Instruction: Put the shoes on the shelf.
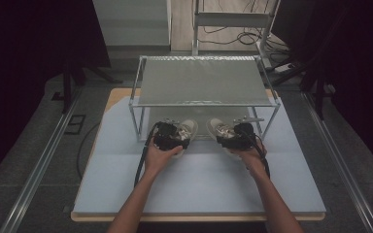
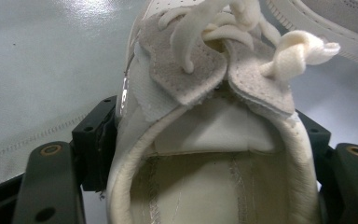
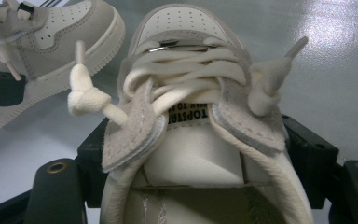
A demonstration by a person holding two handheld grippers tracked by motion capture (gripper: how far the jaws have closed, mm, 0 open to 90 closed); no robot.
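Two cream and pale-grey sneakers lie side by side at the front of a metal rack, toes pointing under it. My left gripper [image 1: 171, 137] [image 2: 205, 135] is shut on the left sneaker [image 1: 187, 130] [image 2: 200, 70], its black jaws pressing both sides of the collar at the heel opening. My right gripper [image 1: 237, 137] [image 3: 200, 149] holds the right sneaker [image 1: 219, 129] [image 3: 186, 88] the same way, jaws against both sides of its collar. Each gripper view also shows the other sneaker [image 2: 326, 18] [image 3: 51, 42] close beside its own. Knotted lace ends stick out from both shoes.
A low metal rack [image 1: 201, 80] with a mesh top shelf stands at the back of the pale blue mat [image 1: 199, 179]. Its legs flank the shoes. Cables lie on the floor behind, and rails run along both sides of the table.
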